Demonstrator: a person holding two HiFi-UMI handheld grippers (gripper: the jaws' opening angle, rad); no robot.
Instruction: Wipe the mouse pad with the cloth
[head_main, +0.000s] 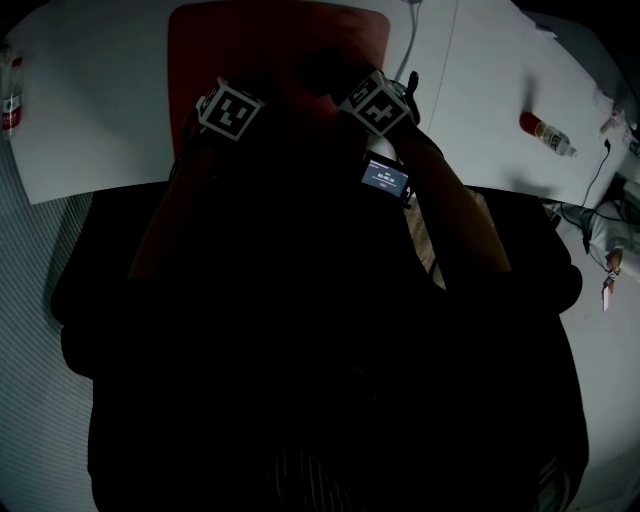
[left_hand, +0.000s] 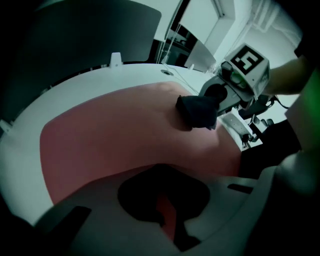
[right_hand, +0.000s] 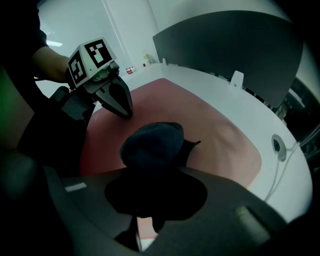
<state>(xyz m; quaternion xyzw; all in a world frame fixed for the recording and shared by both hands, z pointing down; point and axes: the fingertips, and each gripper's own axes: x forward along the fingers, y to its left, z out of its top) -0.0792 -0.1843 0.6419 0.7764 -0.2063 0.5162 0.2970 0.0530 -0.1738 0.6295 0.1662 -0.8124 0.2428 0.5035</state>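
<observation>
On the white table, the red mouse pad lies flat at the far side from the person, and both tools are over it. The person's dark torso and arms fill most of the head view on the near side of the pad.

The left gripper stands over the pad's left part with its jaws pressed together into a single point. The tip seems to touch the pad surface, though the dim light makes contact hard to confirm. Nothing is between its jaws.

The right gripper is over the pad's right part, its jaws pinching the dark cloth. The cloth is bunched into a rounded wad that bulges out past the jaws and rests down on the pad.

Off the pad's right edge, well apart from it, a red-and-white bottle lies on its side on the table. A small lit screen shows just near the pad's front right corner.
</observation>
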